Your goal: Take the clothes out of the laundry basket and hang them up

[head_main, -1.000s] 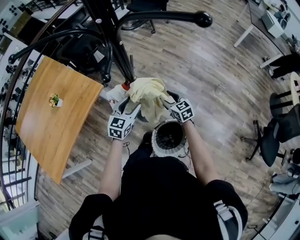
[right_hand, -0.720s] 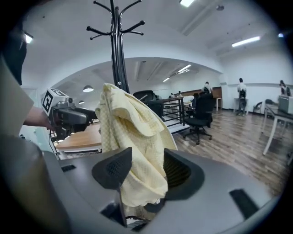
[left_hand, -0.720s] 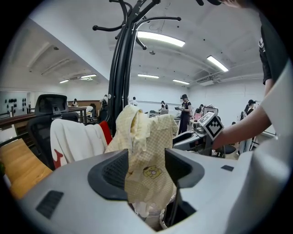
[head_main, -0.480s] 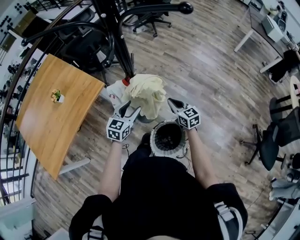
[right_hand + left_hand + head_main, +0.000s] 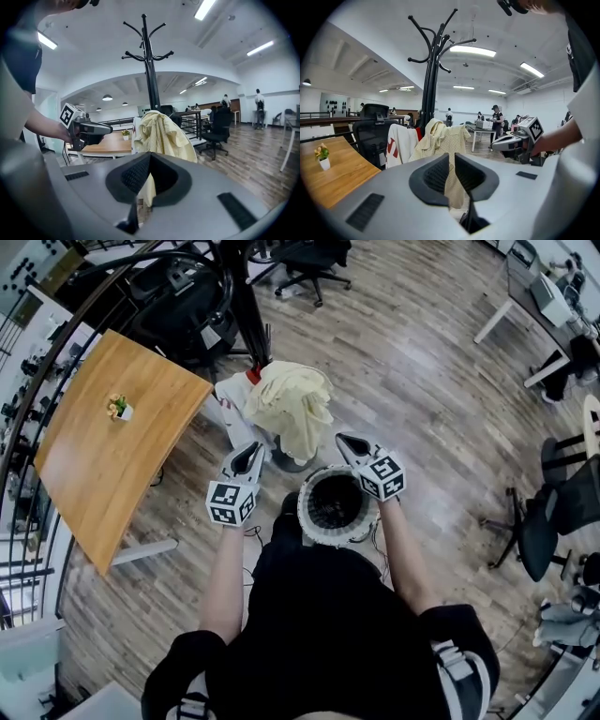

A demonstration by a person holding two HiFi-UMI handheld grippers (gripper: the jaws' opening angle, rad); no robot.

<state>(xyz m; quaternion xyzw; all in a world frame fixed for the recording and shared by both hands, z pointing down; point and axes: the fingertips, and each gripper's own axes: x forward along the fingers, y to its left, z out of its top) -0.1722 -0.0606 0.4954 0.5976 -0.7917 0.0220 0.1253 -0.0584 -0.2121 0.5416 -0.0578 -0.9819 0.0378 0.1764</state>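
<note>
A pale yellow garment (image 5: 292, 407) hangs draped on the black coat rack (image 5: 246, 329), beside a white garment with red print (image 5: 232, 393). The round white laundry basket (image 5: 307, 521) stands in front of me, dark inside. My left gripper (image 5: 246, 457) is left of the basket, short of the yellow garment (image 5: 446, 138). Its jaws have just been closing to a narrow slit, with nothing between them. My right gripper (image 5: 352, 443) hovers over the basket's far rim, and its jaws have just closed empty. Both gripper views look at the rack (image 5: 150, 70) and the yellow garment (image 5: 161, 131).
A wooden table (image 5: 103, 456) with a small potted plant (image 5: 119, 408) stands at the left. Black office chairs (image 5: 553, 512) sit at the right and behind the rack. Desks and people are far off across the wood floor.
Both grippers let go of the yellow garment and drew back toward the basket, their jaws closing. The garment stays hanging on the rack.
</note>
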